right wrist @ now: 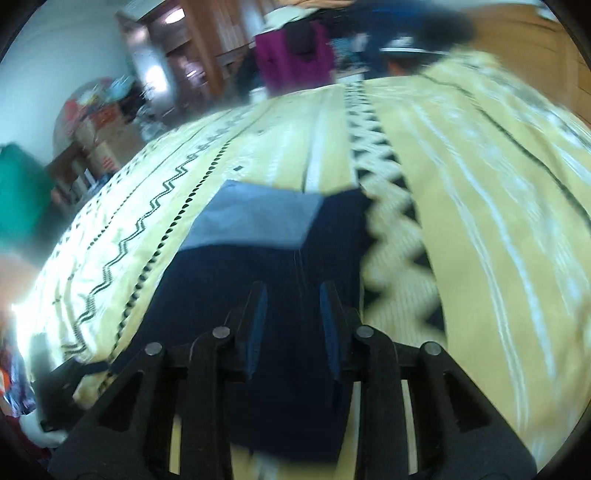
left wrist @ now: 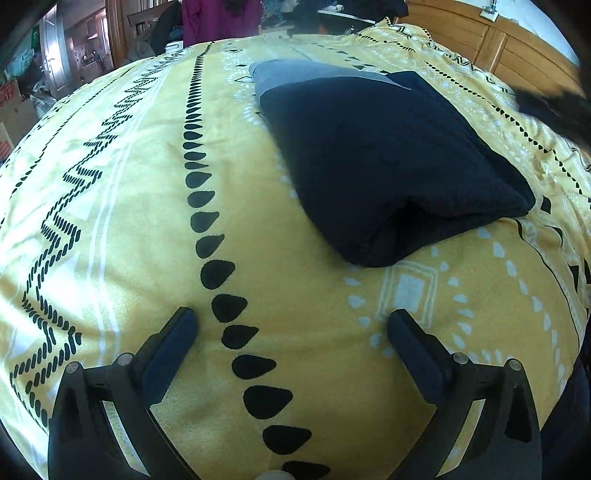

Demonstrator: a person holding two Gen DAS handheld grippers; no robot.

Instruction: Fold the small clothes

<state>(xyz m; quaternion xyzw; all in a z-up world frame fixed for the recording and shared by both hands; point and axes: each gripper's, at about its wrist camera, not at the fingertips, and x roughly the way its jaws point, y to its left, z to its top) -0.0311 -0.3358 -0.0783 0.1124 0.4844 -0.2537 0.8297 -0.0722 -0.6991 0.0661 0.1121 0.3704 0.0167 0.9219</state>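
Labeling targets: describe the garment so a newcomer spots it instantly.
Start at the yellow patterned bedspread covering the bed. On it lies a folded dark navy garment with a grey-blue panel at its far end, the only clothing on the spread.

Navy garment: matt, waffle-knit cloth; bedspread: smooth, slightly glossy cloth; headboard: wood.
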